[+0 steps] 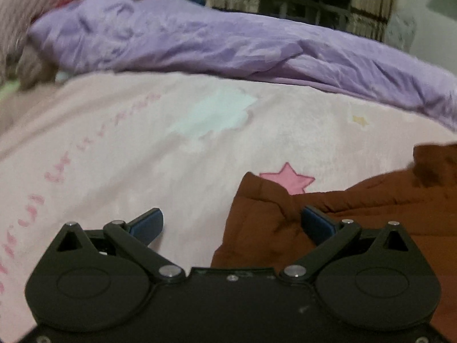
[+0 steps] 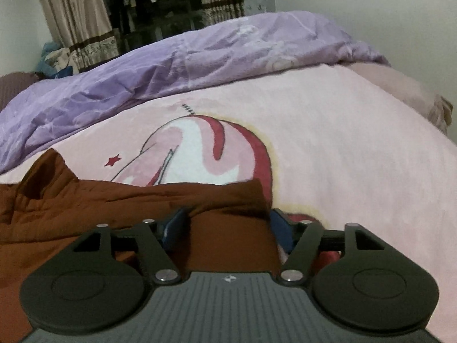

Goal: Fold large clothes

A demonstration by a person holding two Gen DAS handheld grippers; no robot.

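Note:
A rust-brown quilted garment (image 1: 342, 208) lies on a pink printed blanket (image 1: 142, 148). In the left wrist view my left gripper (image 1: 232, 224) is open wide, its right finger over the garment's left corner, its left finger over bare blanket. In the right wrist view the garment (image 2: 85, 200) fills the lower left. My right gripper (image 2: 227, 227) is open, and the garment's right corner sits between its jaws; the fingers (image 2: 174, 225) stand apart on either side of the fabric.
A crumpled lilac duvet (image 1: 200, 43) lies across the far side of the bed, also in the right wrist view (image 2: 142, 68). Curtains and a dark wardrobe (image 2: 137, 8) stand behind. The bed's edge falls away at the right (image 2: 422, 105).

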